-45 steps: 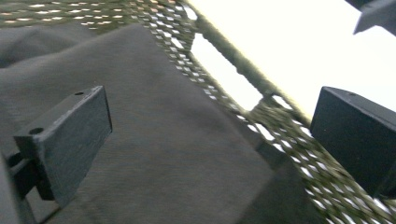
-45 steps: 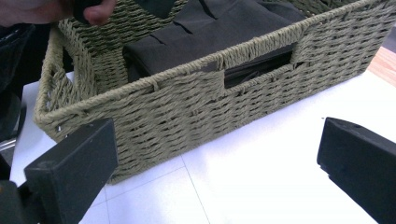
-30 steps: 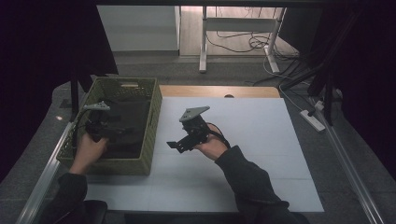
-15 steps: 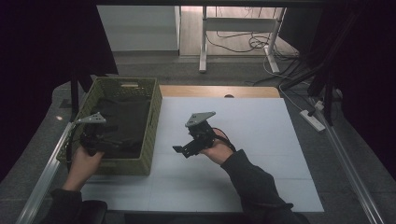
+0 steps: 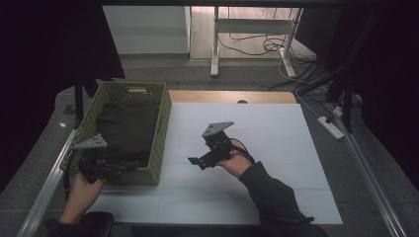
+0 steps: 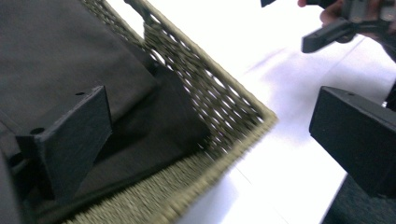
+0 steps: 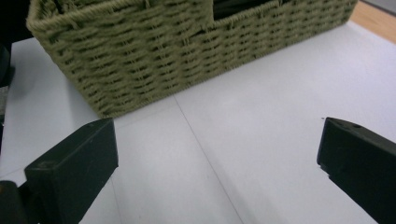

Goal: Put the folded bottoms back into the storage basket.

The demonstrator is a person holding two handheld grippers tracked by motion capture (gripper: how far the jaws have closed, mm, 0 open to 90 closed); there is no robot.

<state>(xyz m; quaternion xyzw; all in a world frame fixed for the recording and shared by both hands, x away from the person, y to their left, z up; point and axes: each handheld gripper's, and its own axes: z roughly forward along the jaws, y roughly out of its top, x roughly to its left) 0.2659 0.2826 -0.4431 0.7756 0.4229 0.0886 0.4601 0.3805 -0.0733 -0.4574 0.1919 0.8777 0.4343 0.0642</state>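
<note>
Dark folded cloth [image 5: 127,129] lies inside woven green basket [image 5: 160,129] at tabletop's [image 5: 276,148] left side. Left gripper [image 5: 129,167] sits at basket's near corner, jaws wide open, one inside over the cloth, other outside the rim. Right gripper [image 5: 193,160] hovers mid-tabletop, jaws open w/ nothing between, pointing toward basket.

We see a basket [image 7: 187,51] of rough, olive woven fibre, holding dark matt cloth [image 6: 60,70] that looks soft. The table [image 7: 261,140] top is smooth, matt white; both grippers' jaws look like matt black plastic.
</note>
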